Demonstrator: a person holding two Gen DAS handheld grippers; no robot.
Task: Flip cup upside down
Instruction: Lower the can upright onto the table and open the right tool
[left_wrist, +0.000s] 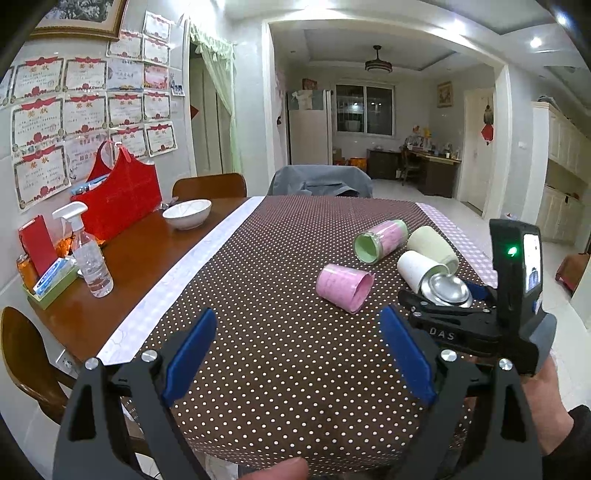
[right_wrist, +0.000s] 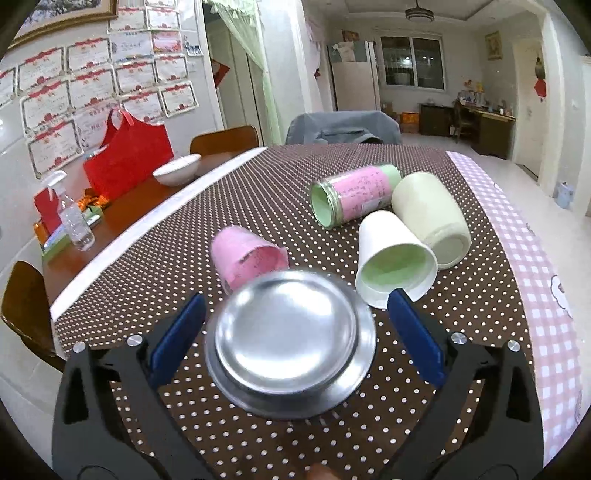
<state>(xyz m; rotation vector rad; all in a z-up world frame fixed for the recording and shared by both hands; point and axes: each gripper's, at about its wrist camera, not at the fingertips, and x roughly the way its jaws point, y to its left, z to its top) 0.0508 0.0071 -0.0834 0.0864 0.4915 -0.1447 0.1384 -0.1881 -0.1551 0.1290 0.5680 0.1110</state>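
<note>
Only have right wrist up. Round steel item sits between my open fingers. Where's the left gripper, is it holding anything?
Observer: The left gripper is open and empty, above the polka-dot cloth.
Operator: Nearest cup to it?
Observer: The pink cup, lying on its side, ahead of it and to its right.
Operator: Is the right unit powered?
Observer: A green light is lit on the housing of the right gripper.
</note>
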